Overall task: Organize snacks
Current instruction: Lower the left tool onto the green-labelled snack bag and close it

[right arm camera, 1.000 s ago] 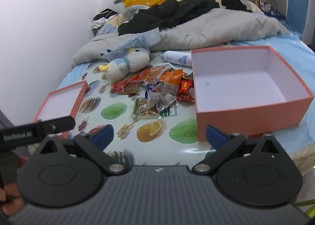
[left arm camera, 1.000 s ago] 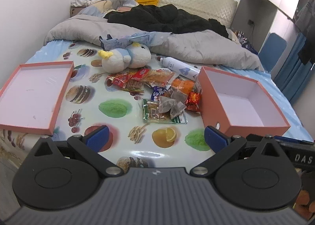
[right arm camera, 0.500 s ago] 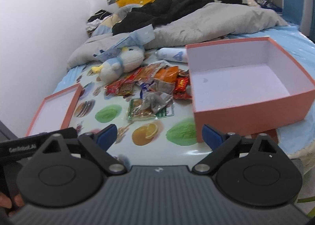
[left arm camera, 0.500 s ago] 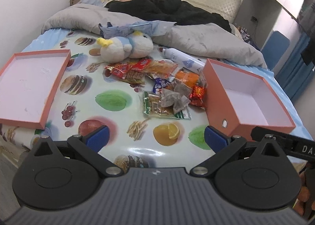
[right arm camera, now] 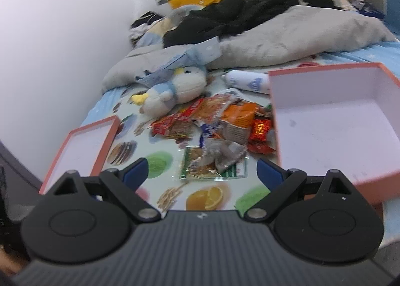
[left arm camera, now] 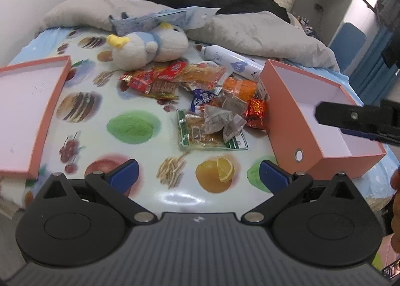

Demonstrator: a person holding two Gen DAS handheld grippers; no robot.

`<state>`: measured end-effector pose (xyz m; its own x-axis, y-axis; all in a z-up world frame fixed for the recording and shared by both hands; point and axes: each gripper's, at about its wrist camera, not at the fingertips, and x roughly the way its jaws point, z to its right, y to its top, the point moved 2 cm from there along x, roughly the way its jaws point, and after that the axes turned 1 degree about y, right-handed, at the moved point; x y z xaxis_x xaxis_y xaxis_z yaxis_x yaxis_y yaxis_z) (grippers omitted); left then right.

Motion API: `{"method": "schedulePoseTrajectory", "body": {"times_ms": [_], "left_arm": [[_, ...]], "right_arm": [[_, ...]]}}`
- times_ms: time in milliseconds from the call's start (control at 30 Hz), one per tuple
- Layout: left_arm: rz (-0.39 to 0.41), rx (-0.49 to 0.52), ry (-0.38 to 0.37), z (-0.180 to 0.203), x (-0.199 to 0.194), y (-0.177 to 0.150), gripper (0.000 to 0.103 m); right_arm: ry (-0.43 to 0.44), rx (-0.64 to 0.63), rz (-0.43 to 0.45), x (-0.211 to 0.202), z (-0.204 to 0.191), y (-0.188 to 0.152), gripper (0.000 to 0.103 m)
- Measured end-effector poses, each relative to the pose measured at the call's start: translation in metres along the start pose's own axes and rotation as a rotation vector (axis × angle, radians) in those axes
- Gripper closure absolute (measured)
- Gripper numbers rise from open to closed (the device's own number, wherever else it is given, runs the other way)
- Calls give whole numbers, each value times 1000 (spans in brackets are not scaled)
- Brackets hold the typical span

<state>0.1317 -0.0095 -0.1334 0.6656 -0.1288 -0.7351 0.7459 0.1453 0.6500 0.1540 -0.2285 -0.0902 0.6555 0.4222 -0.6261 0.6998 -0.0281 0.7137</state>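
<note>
Bedroom; a bed carries a glossy food-print mat [left arm camera: 130,125], with grey bedding [left arm camera: 250,28] heaped at the far end. Left gripper [left arm camera: 198,177]: fingers spread wide apart, nothing between them, hovering over the mat's near edge. Right gripper [right arm camera: 202,170]: likewise spread wide and empty. Snack packets [left arm camera: 210,100] lie piled ahead of both tools, touching one another. Open salmon box [left arm camera: 287,108] sits ahead-right of the left gripper, just beside the pile; its shallow lid [left arm camera: 52,108] lies ahead-left. Plush toy [left arm camera: 150,47] and white bottle [left arm camera: 232,60] rest beyond the pile
</note>
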Motion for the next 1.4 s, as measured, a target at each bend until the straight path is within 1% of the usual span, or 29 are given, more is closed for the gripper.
{"method": "schedulePoseTrajectory", "body": {"times_ms": [133,267,433,500,567,733,800,833,933,1033,1167,1200,1233,1267,1333,1367,1400], "left_arm": [[-33,16,-18,-3,28,11,0],[-69,28,-36,-7,56,18,0],[-130,55,-68,-15,97,26,0],[-137,78,-87,-17,111,30,0],[-131,98,-89,-17,125,33,0],[-140,106,-129,-21,159,38,0],[-144,122,-139,-22,169,39,1],[-153,138,-148,-21,176,40,1],[-176,203,-168,-17,190,41,1],[-192,256,-185,-12,202,42,1],[-189,310,-174,-8,213,43,1],[-190,318,-172,-9,217,43,1],[-193,325,-179,-8,220,43,1],[-202,338,-185,-8,223,44,1],[-223,390,-142,-5,231,42,2],[-226,396,-129,-6,234,42,2],[-223,387,-135,-7,236,42,2]], "right_arm": [[23,14,-52,27,2,11,9],[5,6,-92,56,4,22,9],[21,-23,-134,89,4,36,9],[16,-29,-154,104,4,39,9],[2,-18,-182,120,6,41,9],[-40,23,-249,162,16,39,9],[-39,28,-279,180,20,37,9],[-35,20,-295,190,22,35,9],[-80,2,-336,212,28,32,9],[-128,13,-382,231,37,29,9],[-129,37,-411,249,46,28,10],[-135,40,-420,252,48,27,12],[-144,35,-421,255,50,26,17],[-151,29,-417,256,50,26,19],[-159,2,-421,256,48,25,21],[-162,-11,-424,256,46,25,22],[-160,-12,-423,256,47,25,23]]}}
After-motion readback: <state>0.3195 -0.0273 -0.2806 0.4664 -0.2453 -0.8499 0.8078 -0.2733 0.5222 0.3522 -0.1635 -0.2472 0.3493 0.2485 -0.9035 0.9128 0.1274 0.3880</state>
